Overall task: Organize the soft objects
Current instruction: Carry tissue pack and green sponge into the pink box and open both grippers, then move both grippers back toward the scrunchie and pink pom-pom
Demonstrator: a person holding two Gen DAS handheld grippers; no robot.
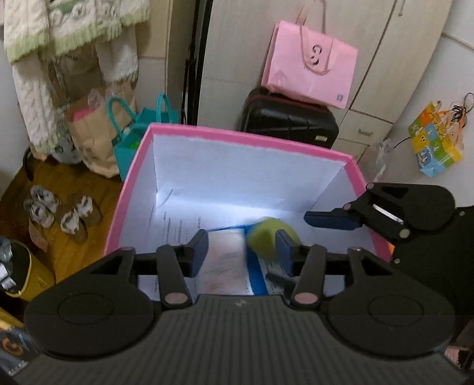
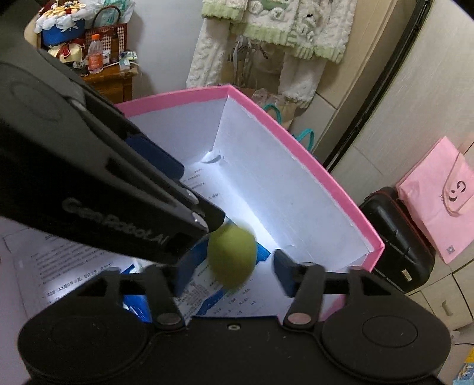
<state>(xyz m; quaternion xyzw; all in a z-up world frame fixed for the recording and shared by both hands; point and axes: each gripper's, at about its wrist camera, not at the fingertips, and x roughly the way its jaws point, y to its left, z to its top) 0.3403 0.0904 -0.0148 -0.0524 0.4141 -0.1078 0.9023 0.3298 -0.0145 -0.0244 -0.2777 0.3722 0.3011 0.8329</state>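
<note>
Inside the pink box [image 1: 142,165], one green ball [image 2: 232,256] (blurred) lies on printed papers [image 2: 74,257]. Both grippers, left [image 1: 243,251] and right [image 2: 231,272], gape, gripping nothing. Only the left view shows four shoes [image 1: 59,213].

This is a lived-in home, seemingly a bedroom or entry corner: a knitted cream-and-green sweater [image 1: 59,26] hangs on the wall, slippers [image 1: 59,213] lie on the wooden floor [image 1: 68,189], and a black suitcase [image 1: 290,121] carries a pink shopping bag [image 1: 308,65] beside cupboard doors [image 1: 382,74].
</note>
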